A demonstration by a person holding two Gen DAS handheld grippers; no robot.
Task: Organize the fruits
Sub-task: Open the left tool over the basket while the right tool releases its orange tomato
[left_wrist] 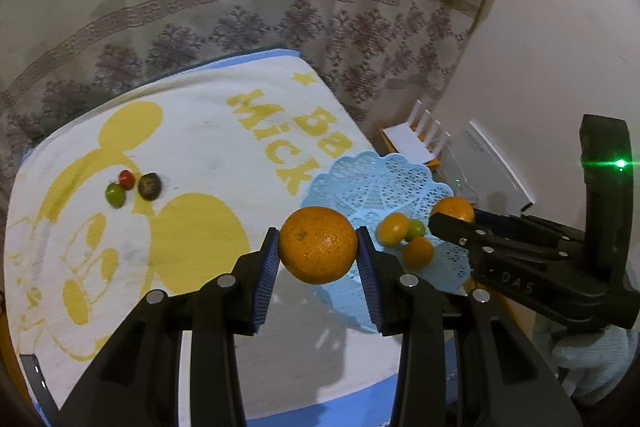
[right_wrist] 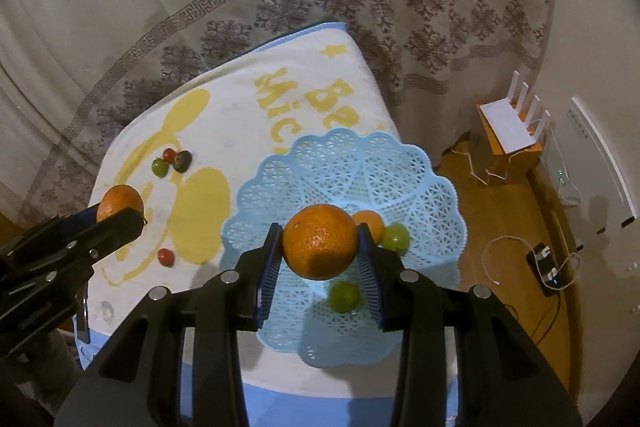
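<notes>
Currently both claws carry fruit. Left gripper (left_wrist: pixel 318 247) pinches an orange (left_wrist: pixel 318 245) between its blue pads, held above the towel (left_wrist: pixel 192 147) near the left edge of the blue basket (left_wrist: pixel 360 175). Right gripper (right_wrist: pixel 319 247) pinches a second orange (right_wrist: pixel 319 242) the same way, held over the inside of the basket.

Basket contents, seen from the left wrist: two small orange fruits (left_wrist: pixel 394 228) and a green one (left_wrist: pixel 416 229) close together. The right wrist view shows a small orange fruit, a green fruit just beside it, and another green fruit (right_wrist: pixel 344 297) below the held orange.

On the towel, well apart from the basket: a tight cluster of one red fruit (left_wrist: pixel 126 179), one green fruit (left_wrist: pixel 115 195) and one dark fruit (left_wrist: pixel 149 185). A single red fruit (right_wrist: pixel 165 257) lies alone nearer the front edge.

Curtain (left_wrist: pixel 280 27) hangs behind the table.
</notes>
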